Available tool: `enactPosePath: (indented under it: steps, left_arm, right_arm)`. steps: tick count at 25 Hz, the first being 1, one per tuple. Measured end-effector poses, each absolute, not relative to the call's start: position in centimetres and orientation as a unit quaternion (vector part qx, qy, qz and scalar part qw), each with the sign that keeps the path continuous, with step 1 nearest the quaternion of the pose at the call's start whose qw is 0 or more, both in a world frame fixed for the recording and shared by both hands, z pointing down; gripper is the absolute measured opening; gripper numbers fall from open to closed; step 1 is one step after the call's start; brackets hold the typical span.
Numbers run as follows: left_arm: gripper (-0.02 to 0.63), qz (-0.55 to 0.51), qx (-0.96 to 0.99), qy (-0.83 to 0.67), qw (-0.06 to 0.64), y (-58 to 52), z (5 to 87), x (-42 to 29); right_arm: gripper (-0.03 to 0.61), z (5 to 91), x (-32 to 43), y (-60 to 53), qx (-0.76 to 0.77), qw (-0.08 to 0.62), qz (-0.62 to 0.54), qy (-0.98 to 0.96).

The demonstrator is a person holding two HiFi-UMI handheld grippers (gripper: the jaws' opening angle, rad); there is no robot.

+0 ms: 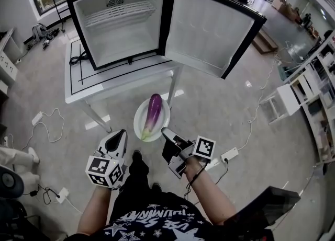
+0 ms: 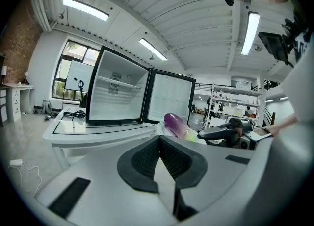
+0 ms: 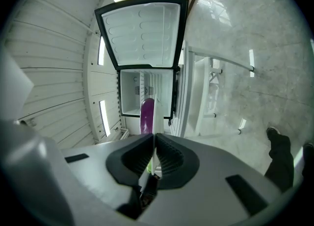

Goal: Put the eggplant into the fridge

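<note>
At near left, the left gripper (image 1: pixel 119 134) hangs clenched on nothing. Just right of it, the eggplant (image 1: pixel 153 113) lies on a white plate (image 1: pixel 137 122), well short of the open fridge (image 1: pixel 125 31) on the far table (image 1: pixel 91 85). The right gripper (image 1: pixel 166 132) pinches the plate's near rim. Held by one edge only, the plate could tilt, and the eggplant would likely roll off onto the floor.

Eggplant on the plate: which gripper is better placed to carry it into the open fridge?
Right. The right gripper is shut on the rim of the plate with the eggplant lying on it, pointed at the fridge. The left gripper is shut and empty.
</note>
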State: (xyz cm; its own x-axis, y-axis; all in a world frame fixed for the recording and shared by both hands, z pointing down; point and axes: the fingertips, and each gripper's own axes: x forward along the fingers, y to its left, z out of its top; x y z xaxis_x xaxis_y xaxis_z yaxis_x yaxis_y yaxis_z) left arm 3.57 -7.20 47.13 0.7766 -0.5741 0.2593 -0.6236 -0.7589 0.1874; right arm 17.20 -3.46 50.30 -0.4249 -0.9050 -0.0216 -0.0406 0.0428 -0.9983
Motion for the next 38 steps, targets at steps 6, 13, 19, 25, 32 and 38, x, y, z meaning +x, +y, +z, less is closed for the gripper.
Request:
enactPosePath:
  steps: [6, 13, 19, 25, 32, 38]
  left_arm:
    - [0.009, 0.087, 0.937, -0.312, 0.132, -13.2, 47.0, 5.1]
    - [0.008, 0.085, 0.938, -0.308, 0.136, -19.3, 46.9, 5.9]
    - [0.009, 0.081, 0.941, -0.299, 0.135, -24.6, 46.1, 6.6]
    - [0.008, 0.081, 0.94, -0.298, 0.146, -28.4, 46.7, 6.2]
    - [0.008, 0.075, 0.939, -0.3, 0.149, -33.6, 46.8, 4.6]
    - [0.009, 0.066, 0.939, -0.303, 0.147, -36.3, 46.2, 3.2]
  right_arm:
    - [0.02, 50.2, 18.7, -8.8, -0.395, 0.374, -0.571, 0.615]
    - [0.02, 49.7, 19.6, -15.0, -0.4, 0.378, -0.567, 0.613]
    - [0.02, 49.2, 20.2, -19.9, -0.409, 0.379, -0.565, 0.608]
    - [0.02, 49.6, 20.0, -23.9, -0.415, 0.376, -0.567, 0.604]
    - [0.02, 49.4, 18.3, -29.8, -0.412, 0.371, -0.567, 0.609]
    - [0.02, 48.6, 16.7, -32.8, -0.409, 0.369, -0.562, 0.617]
